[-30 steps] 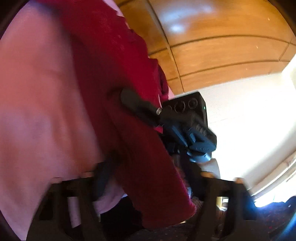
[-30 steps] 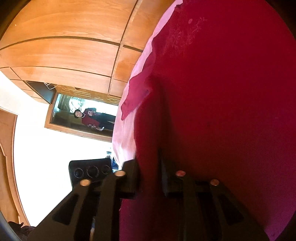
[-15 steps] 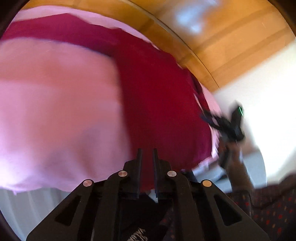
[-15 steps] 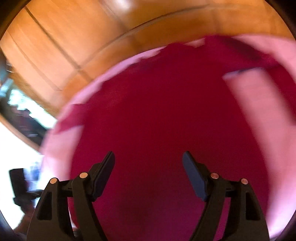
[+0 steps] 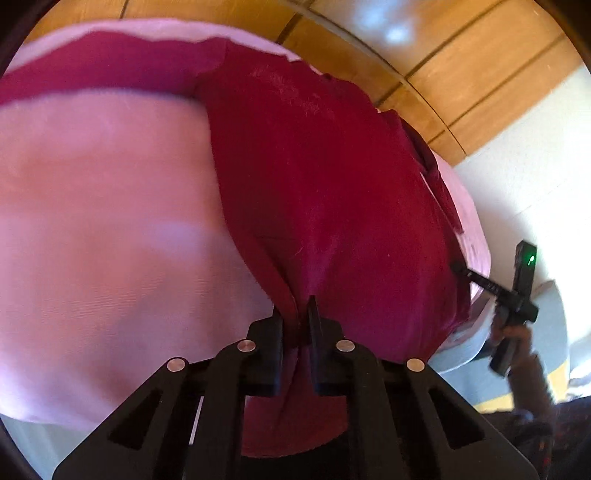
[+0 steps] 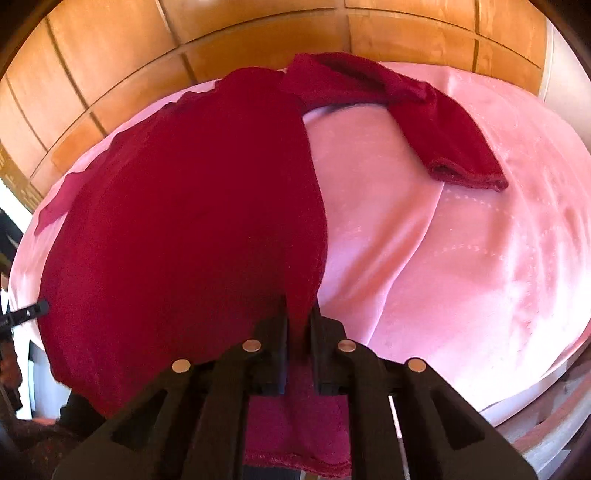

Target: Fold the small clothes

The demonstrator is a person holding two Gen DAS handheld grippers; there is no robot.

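Observation:
A dark red long-sleeved garment [image 5: 332, 192] lies spread on a pink cloth-covered surface [image 5: 103, 221]. My left gripper [image 5: 295, 314] is shut on the garment's near hem, at its left corner. In the right wrist view the same garment [image 6: 192, 221] fills the left half, with one sleeve [image 6: 443, 125] stretched out to the far right. My right gripper [image 6: 299, 314] is shut on the hem at the garment's right corner. The right gripper also shows in the left wrist view [image 5: 458, 266], at the garment's far edge.
Wooden wall panels [image 6: 258, 33] rise behind the pink surface [image 6: 480, 258]. A white wall [image 5: 535, 147] stands to the right in the left wrist view. The surface's near edge [image 6: 535, 398] drops off at the lower right.
The garment was held up in the air and now lies flat on the pink surface. My right gripper opened half a second ago and has shut again on the hem.

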